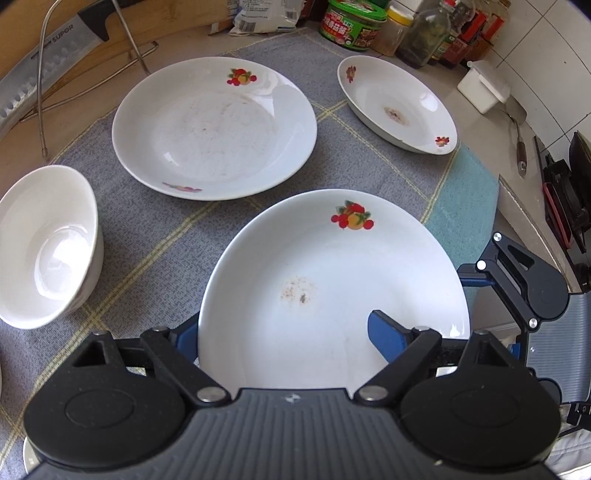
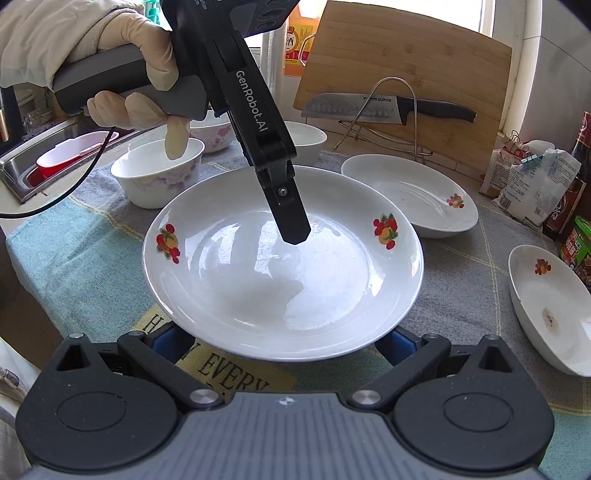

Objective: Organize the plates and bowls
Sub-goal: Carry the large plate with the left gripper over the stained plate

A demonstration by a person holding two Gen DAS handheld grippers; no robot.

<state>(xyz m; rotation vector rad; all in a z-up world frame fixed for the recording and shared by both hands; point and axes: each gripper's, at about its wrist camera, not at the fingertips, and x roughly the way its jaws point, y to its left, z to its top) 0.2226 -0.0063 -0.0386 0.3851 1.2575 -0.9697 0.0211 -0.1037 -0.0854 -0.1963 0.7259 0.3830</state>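
My left gripper is shut on the near rim of a white fruit-print plate, one blue finger on top and one under it, holding it tilted above the cloth. In the right wrist view the same plate is held up by the left gripper from above. My right gripper sits under this plate's near edge, fingers spread apart and mostly hidden. Two more fruit-print plates lie on the grey checked cloth. A white bowl stack stands at left.
A cutting board, a knife and a wire rack stand at the back. Jars and bottles line the far edge. More bowls and a sink lie to the left. A white box sits by the wall.
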